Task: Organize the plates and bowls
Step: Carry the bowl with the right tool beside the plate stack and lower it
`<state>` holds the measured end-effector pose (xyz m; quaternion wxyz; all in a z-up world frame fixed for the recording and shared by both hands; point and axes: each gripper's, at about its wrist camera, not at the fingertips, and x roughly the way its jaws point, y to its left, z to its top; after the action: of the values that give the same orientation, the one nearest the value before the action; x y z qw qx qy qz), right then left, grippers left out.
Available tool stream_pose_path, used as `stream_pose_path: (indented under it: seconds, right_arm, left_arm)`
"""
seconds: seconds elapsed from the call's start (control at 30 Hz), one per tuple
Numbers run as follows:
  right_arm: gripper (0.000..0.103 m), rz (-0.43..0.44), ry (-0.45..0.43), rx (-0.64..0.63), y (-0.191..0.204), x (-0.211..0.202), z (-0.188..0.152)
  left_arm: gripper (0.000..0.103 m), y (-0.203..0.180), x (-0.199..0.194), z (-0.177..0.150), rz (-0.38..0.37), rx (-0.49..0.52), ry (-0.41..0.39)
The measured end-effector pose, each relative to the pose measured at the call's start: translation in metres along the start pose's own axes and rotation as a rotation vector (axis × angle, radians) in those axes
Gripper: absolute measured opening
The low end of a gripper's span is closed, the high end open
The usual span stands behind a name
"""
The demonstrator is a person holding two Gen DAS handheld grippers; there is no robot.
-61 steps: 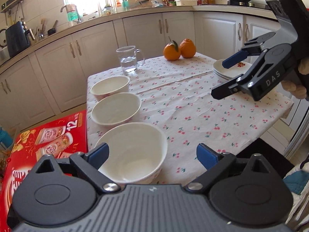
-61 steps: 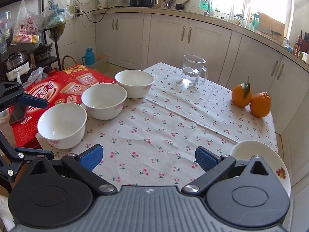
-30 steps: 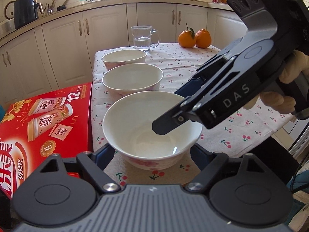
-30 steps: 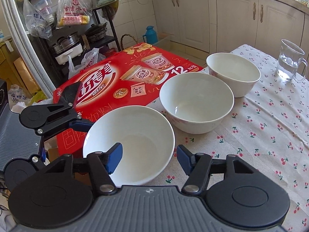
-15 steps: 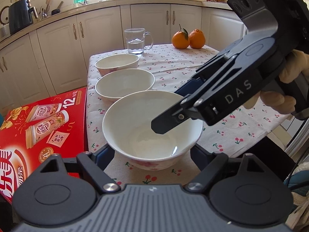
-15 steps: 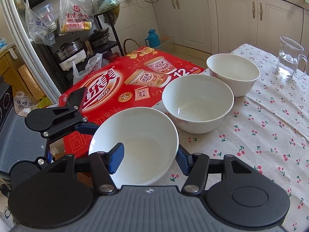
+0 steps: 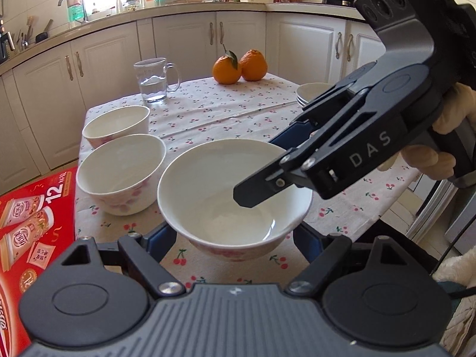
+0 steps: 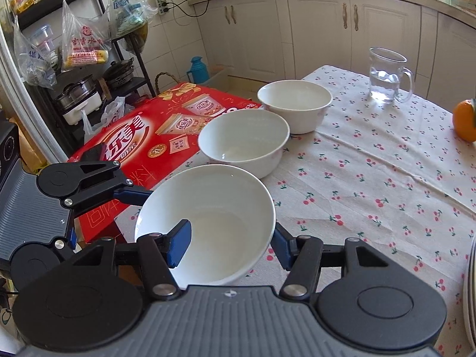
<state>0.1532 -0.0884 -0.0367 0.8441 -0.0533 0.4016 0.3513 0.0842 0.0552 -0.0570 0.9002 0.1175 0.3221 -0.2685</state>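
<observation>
Black hand-held gripper [image 7: 269,168], blue pads [image 8: 178,247]

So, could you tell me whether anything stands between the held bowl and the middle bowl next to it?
Nothing visible does. The held bowl sits right beside the middle bowl, with only bare tablecloth between them.

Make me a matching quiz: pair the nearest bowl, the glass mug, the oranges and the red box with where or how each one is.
1 nearest bowl
2 glass mug
3 oranges
4 red box

A holds water
B beside the table
C wall pinched by the right gripper
D touching each other, one with a leaf

Pairs: 1-C, 2-A, 3-D, 4-B
</observation>
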Motion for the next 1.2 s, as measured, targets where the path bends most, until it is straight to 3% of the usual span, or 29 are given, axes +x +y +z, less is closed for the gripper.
stream_pose_path:
  seconds: [0.4,0.87,1.2]
  right_arm:
    - [0.064,-0.113,-0.017,0.073,-0.035,-0.023,-0.018]
    - [0.064,-0.183,-0.02,0.129,-0.065,-0.025,-0.028]
    - [0.065,-0.186,-0.016,0.146,-0.074,-0.021,-0.031]
  left_arm:
    - [0.085,-0.021,0.038,0.025,-0.102,0.067,0.0]
    - [0.085,-0.029,0.069,0.039,-0.142,0.096,0.014]
    - [0.085,-0.03,0.075,0.041,-0.141,0.094,0.014]
